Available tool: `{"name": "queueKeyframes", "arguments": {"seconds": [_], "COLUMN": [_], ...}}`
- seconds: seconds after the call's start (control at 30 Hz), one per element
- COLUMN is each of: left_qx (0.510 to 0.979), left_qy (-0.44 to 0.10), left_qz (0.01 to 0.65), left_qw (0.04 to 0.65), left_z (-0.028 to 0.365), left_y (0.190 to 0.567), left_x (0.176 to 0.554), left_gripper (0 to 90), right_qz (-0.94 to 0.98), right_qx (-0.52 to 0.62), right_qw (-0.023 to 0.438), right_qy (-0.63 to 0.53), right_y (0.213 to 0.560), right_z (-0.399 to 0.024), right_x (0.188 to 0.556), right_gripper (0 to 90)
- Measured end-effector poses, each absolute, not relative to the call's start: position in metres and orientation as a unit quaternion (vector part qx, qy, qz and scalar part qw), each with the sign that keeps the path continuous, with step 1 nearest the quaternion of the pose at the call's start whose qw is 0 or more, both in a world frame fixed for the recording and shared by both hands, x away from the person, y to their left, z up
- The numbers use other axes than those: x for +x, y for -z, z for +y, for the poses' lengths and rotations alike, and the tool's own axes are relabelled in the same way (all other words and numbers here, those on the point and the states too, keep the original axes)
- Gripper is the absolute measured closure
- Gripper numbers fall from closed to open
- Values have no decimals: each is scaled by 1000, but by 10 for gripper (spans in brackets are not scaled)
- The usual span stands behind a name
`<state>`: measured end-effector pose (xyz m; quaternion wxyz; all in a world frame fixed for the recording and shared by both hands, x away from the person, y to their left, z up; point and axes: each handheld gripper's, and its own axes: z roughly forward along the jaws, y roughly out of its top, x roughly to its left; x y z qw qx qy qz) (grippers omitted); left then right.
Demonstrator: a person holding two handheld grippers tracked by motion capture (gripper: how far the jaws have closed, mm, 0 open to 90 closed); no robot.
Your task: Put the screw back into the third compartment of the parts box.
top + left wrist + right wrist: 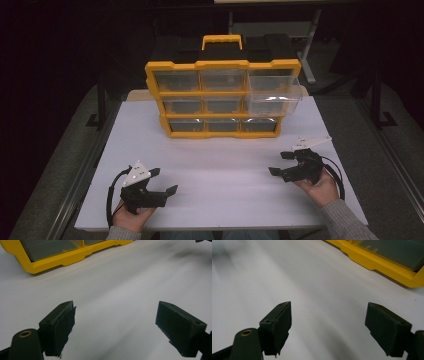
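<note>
A yellow-framed organiser cabinet (pixel 222 97) with clear drawers and a black and yellow handle stands at the far middle of the white table (pixel 220 190). Its top right drawer (pixel 272 95) is pulled out toward me. My left gripper (pixel 163 181) rests near the front left of the table, open and empty, jaws pointing right. My right gripper (pixel 281 163) sits at the front right, also open and empty, jaws pointing left. In the left gripper view its jaws (pixel 116 325) spread wide over bare table, with the cabinet's lower corner (pixel 62 257) beyond. The right gripper (pixel 328 325) view shows the cabinet's base (pixel 384 262).
The table's front edge runs just behind both hands. Dark floor and metal stand legs (pixel 100 107) surround the table. A second bench frame (pixel 307 45) stands behind the cabinet. Open white surface lies between the grippers and the cabinet.
</note>
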<state>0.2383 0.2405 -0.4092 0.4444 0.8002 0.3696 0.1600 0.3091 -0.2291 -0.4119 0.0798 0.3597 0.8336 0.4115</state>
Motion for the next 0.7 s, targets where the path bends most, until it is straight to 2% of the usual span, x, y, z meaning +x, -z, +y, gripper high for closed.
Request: {"name": "queueKeyframes", "arguments": {"seconds": [0.7], "left_qx": [801], "left_qy": [-158], "left_qz": [374], "left_qw": [441], "left_z": [240], "left_y": [412], "left_x": [240], "left_gripper": [145], "right_qz": [831], "right_qx": [353], "right_qw": [83], "right_qy": [-421], "right_y": [419], "right_z": [-223], "right_x": [304], "right_gripper": [192]}}
